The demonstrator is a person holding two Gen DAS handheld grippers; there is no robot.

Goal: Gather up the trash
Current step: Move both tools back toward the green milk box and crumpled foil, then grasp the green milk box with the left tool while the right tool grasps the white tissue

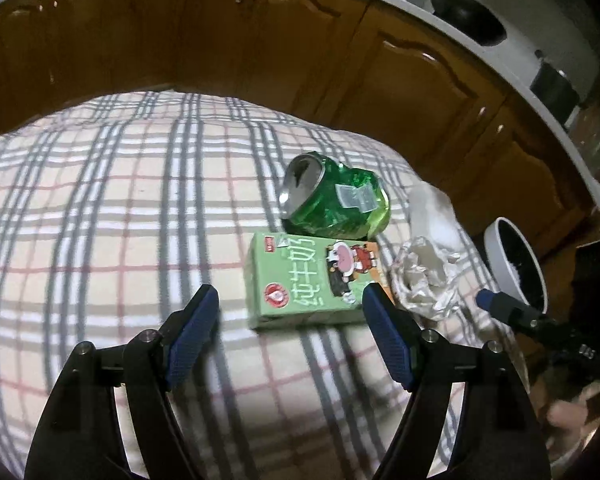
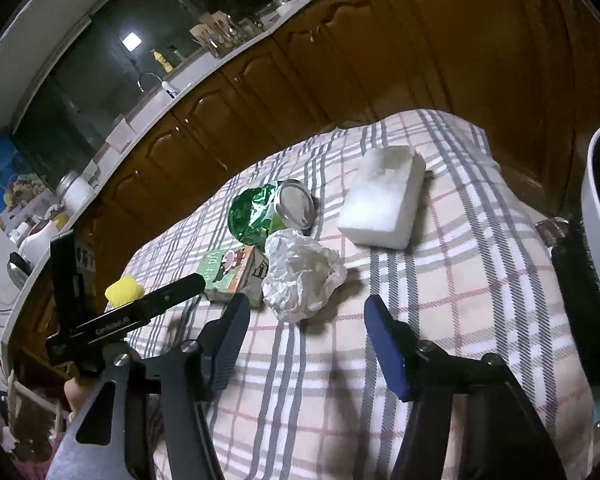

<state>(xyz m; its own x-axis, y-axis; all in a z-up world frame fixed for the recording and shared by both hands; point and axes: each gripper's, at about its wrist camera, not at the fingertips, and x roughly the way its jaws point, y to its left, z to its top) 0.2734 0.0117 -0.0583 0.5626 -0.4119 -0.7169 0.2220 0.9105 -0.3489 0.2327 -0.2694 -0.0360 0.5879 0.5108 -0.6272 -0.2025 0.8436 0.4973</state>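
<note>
A crushed green can lies on its side on the plaid cloth, with a green milk carton flat just in front of it. My left gripper is open. Its fingertips flank the carton's near end, and the pads do not press on it. To the right sits a crumpled white wrapper. In the right wrist view my right gripper stands open right before that wrapper, without touching it. The can and carton lie behind and to the left.
A white foam block rests on the cloth beyond the wrapper. A white bin with a dark liner stands off the table's right edge. A yellow lump shows behind the left gripper's finger. Wooden cabinets run close behind the table.
</note>
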